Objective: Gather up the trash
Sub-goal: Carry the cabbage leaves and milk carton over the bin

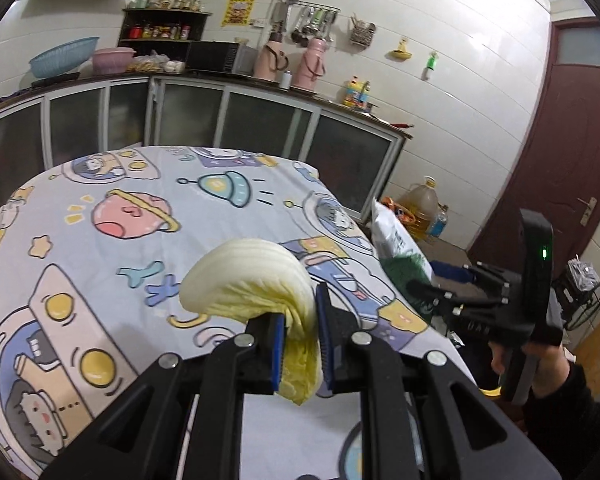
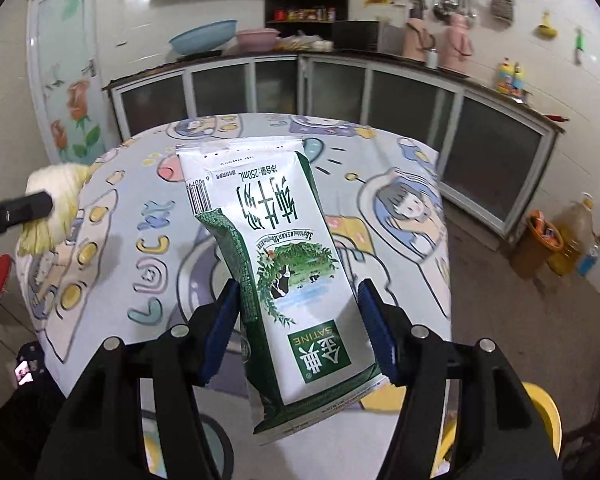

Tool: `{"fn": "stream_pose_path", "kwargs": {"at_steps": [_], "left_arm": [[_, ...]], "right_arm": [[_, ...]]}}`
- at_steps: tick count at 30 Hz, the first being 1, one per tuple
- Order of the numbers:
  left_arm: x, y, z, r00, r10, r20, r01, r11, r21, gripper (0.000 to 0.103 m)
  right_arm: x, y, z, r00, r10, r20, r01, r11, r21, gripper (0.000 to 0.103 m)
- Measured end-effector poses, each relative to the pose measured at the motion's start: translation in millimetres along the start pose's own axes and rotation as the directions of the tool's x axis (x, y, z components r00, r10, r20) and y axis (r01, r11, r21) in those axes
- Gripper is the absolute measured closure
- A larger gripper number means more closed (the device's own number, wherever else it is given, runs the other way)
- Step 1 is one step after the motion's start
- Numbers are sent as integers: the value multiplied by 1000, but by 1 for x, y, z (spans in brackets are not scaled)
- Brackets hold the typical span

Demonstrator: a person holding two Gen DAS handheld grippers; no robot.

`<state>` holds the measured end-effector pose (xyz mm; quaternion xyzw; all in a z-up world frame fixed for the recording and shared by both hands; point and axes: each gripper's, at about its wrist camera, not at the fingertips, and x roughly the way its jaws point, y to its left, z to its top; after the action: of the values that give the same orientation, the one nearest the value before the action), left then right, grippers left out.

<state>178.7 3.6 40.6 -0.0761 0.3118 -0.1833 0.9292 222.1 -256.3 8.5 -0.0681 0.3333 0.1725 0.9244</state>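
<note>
My left gripper (image 1: 302, 332) is shut on a pale yellow cabbage leaf (image 1: 248, 280), pinched at its stalk and held above the cartoon-print tablecloth (image 1: 100, 208). My right gripper (image 2: 300, 328) is shut on a white and green milk carton (image 2: 276, 256), which stands tilted between the blue pads above the table. The carton (image 1: 396, 240) and the right gripper's body also appear at the right of the left wrist view, off the table's edge. In the right wrist view the cabbage leaf (image 2: 56, 196) and a left finger show at the far left.
An orange bin (image 2: 534, 246) stands on the floor by the cabinets, beside an oil jug (image 2: 576, 236) and a blue bottle. Counters with basins, thermoses and a microwave line the far wall. A dark red door (image 1: 572, 152) is at right. A yellow stool (image 2: 540, 412) sits below the table edge.
</note>
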Motion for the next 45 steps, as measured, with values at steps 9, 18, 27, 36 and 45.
{"fn": "stream_pose_path", "kwargs": {"at_steps": [9,18,27,36,45], "left_arm": [[29,-35,-1,998,-26,-56,29,999,44,90],[68,-83,2,991,-68,-116,83,987,134,90],[110,-143,5,971,-154,-184,192,959,209,89],[138,-208,2,944,-233,-232,293,916,273,89],[172,-275,-17,890,-331,-314,426,851,308,89]], "right_arm": [[-18,-18,-45,1000,-25,17,23,993,117,45],[-26,-61,-74,992,-125,6,122,973,196,46],[-52,-114,-101,980,-197,10,184,934,307,47],[-84,-164,-129,950,-313,-14,294,875,385,47],[-96,-208,-182,890,-430,-155,449,761,469,47]]}}
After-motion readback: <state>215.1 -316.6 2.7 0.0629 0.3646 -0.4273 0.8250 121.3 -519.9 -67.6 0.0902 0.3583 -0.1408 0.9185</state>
